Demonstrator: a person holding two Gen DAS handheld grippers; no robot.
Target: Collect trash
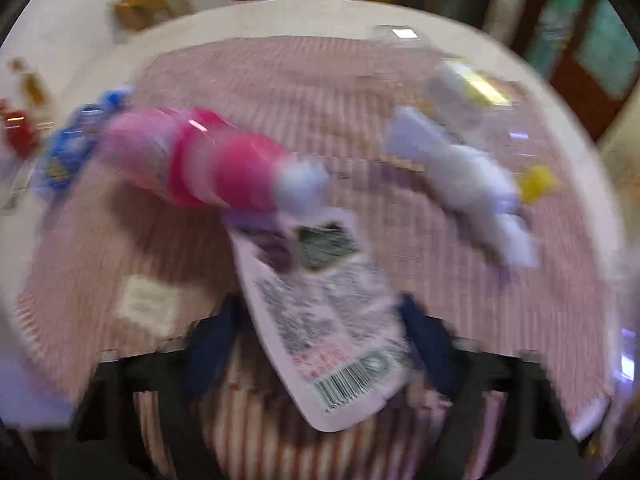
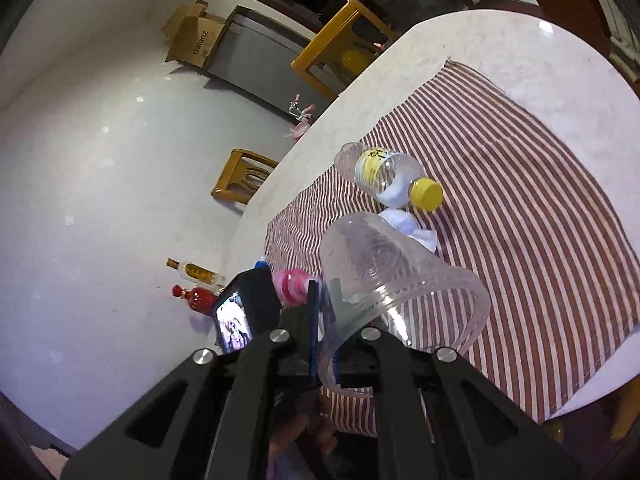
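Note:
The left wrist view is motion-blurred. A flat white wrapper (image 1: pixel 324 320) with a barcode lies on the striped cloth (image 1: pixel 320 80) between the blue fingers (image 1: pixel 216 344) of my left gripper (image 1: pixel 322 344), whose jaws stand apart. Beyond it lie a pink bottle (image 1: pixel 208 160), a crumpled white tissue (image 1: pixel 460 176) and a clear bottle with a yellow cap (image 1: pixel 468 92). My right gripper (image 2: pixel 324 300) is shut on the rim of a clear plastic cup (image 2: pixel 384 264), held tilted above the cloth (image 2: pixel 540 200). Past the cup are the yellow-capped bottle (image 2: pixel 392 176), the tissue (image 2: pixel 404 224) and the pink bottle (image 2: pixel 294 284).
A blue wrapper (image 1: pixel 76 140) lies at the cloth's left edge on the round white table (image 2: pixel 500 48). A small paper slip (image 1: pixel 148 304) lies near the left gripper. On the floor are a red bottle (image 2: pixel 196 298), a glass bottle (image 2: pixel 196 272), wooden chairs (image 2: pixel 244 176) and a cardboard box (image 2: pixel 196 36).

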